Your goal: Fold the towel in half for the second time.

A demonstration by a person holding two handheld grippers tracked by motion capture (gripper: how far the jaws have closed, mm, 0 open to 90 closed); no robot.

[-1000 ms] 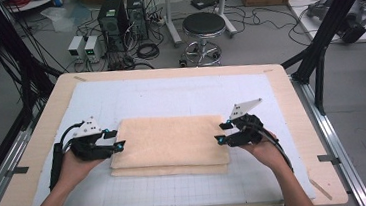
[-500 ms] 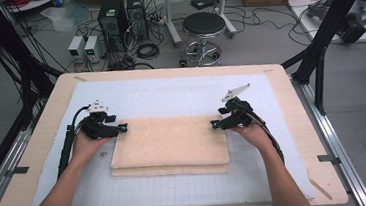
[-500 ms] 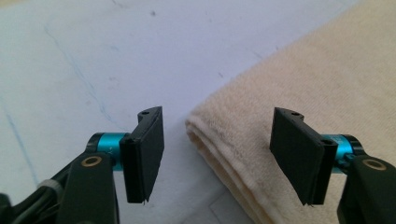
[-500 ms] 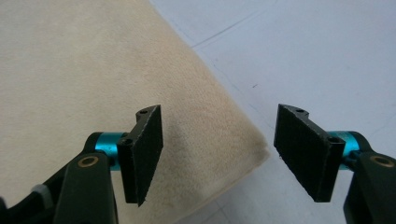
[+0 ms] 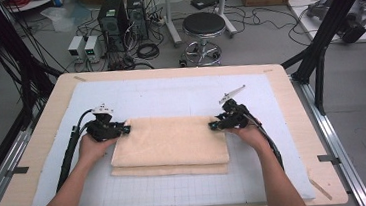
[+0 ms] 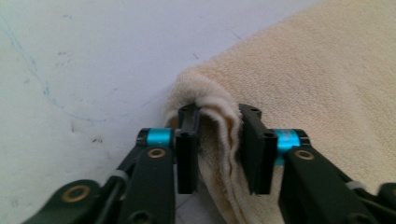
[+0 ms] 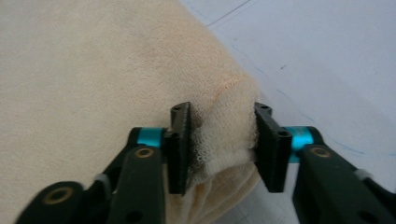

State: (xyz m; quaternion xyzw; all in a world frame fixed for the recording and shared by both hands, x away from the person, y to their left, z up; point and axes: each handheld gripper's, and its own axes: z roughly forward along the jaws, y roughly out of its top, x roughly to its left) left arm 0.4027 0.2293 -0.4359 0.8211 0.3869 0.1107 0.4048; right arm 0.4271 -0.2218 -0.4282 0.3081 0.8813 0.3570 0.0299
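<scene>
Crosswise, the folded towel [image 5: 170, 145] lies left-to-right, each far corner clamped by the just-closed left claw [image 5: 125, 129] and right claw [image 5: 213, 126].

A cream terry towel [image 5: 169, 145] lies folded in layers, flat on the middle of the table's white mat [image 5: 170, 91], long side across. Its two far corners are bunched up; the lower layer seems to jut out nearest the person.

Even, diffuse overhead light, no glare. High view soft and low-res, with faint shadows under the towel [image 5: 169, 144]. Both gripper views blur up close; their black jaws read dark.
</scene>
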